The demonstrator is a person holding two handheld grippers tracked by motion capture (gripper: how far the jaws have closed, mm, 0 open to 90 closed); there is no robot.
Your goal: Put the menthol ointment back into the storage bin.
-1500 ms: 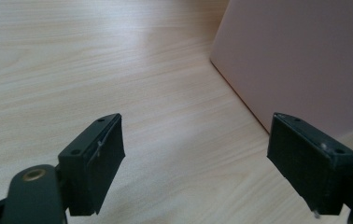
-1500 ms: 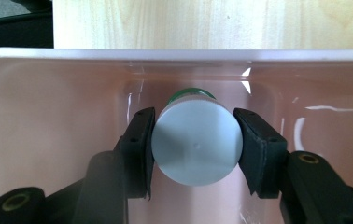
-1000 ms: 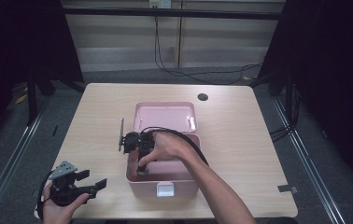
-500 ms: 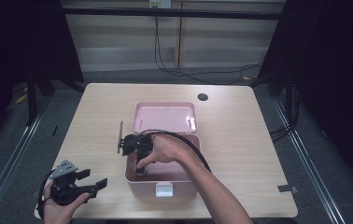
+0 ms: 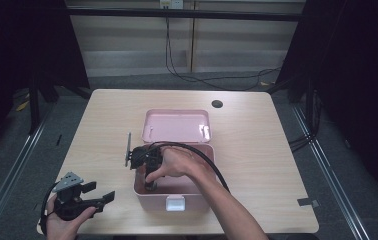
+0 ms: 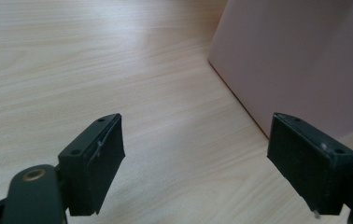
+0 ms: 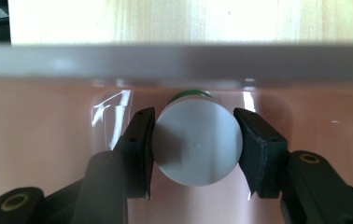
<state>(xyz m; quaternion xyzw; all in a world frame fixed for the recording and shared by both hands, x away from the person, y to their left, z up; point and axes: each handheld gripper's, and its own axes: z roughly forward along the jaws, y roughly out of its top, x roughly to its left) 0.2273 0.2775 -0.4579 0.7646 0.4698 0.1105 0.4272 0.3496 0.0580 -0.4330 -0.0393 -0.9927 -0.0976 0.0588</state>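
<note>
No writing can be read on anything here. At the left of the high view, the left gripper [image 5: 79, 200] rests in a hand over the near-left corner of the tabletop [image 5: 257, 145], with a grey three-cornered plate on top. In the left gripper view [image 6: 195, 163] its jaws stand wide apart with nothing between them, above bare wood, just beside the pink outer wall of the box [image 6: 300, 60].

Near the middle of the tabletop sits the pink box [image 5: 174, 192], open, its lid [image 5: 177, 126] laid back on the far side. A thin dark strip [image 5: 127, 148] lies on the wood just left of the box.

The right gripper [image 5: 149, 184] reaches down into the box at its left side. In the right gripper view [image 7: 194, 144] its jaws are pressed against both sides of a white round cap [image 7: 196, 142], with a green edge showing behind it; this capped container sits inside the box, near the pale rim.

Against the earlier frames, both hands sit almost where they were, and the box and lid have not shifted.
</note>
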